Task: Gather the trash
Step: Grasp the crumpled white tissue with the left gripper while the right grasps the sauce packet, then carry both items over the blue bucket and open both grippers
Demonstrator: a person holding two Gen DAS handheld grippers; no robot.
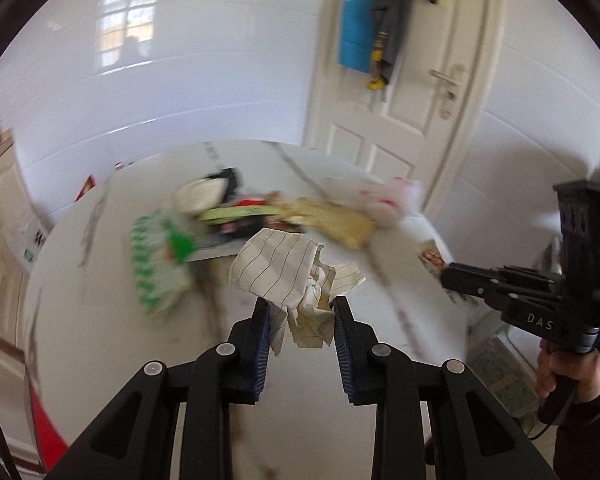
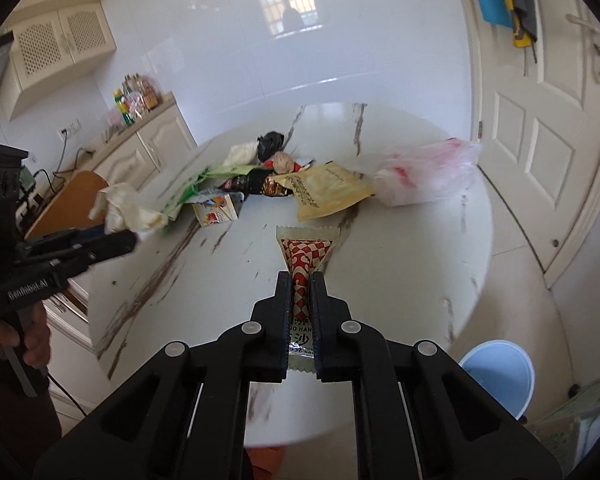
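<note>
- Only the right wrist view is showing the blue bin (image 2: 500, 376) beside the table (image 2: 400, 248).
- Right gripper (image 2: 300, 280) is pinching the checkered wrapper (image 2: 306, 248), lengthwise, pointing away.
- Left gripper (image 1: 300, 304) is clamping crumpled lined paper (image 1: 284, 268).

A crumpled lined paper (image 1: 296, 276) hangs pinched off the table (image 2: 400, 280). A red-and-white checked sachet (image 2: 306, 258) is clamped, pointing to 12 o'clock. At 12 o'clock on the table lies the pile: tan pouch (image 2: 328, 192), green wrapper (image 2: 204, 182), black scrap (image 2: 271, 142); a plastic bag (image 2: 424, 176) at 1 o'clock
</note>
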